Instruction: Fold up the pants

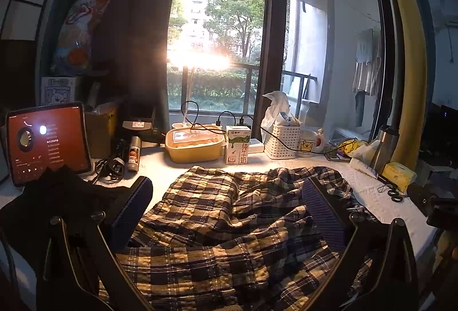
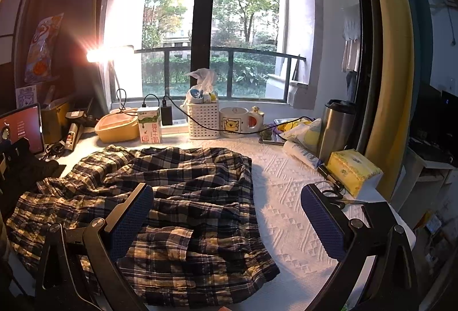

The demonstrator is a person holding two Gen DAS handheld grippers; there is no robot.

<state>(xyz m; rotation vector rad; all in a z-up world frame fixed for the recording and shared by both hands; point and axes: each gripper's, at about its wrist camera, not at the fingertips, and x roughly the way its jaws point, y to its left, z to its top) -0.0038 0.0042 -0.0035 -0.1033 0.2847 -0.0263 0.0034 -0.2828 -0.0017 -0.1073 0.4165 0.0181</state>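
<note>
Plaid pants (image 2: pixel 160 205), navy and cream checks, lie crumpled and heavily creased on the white textured table (image 2: pixel 289 213). Left gripper (image 1: pixel 229 213) spread wide directly above the fabric; right gripper (image 2: pixel 229 213) likewise wide, its left finger over the cloth, holding nothing.

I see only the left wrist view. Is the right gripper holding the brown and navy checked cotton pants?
Observer: No. The right gripper is open and empty. One of its jaws is over the brown and navy checked cotton pants, the other over the bare white textured cover.
Operator: Is anything lying close to that outer jaw?
Observer: Yes. The black-handled scissors lie just beyond it, beside the yellow tissue pack.
</note>
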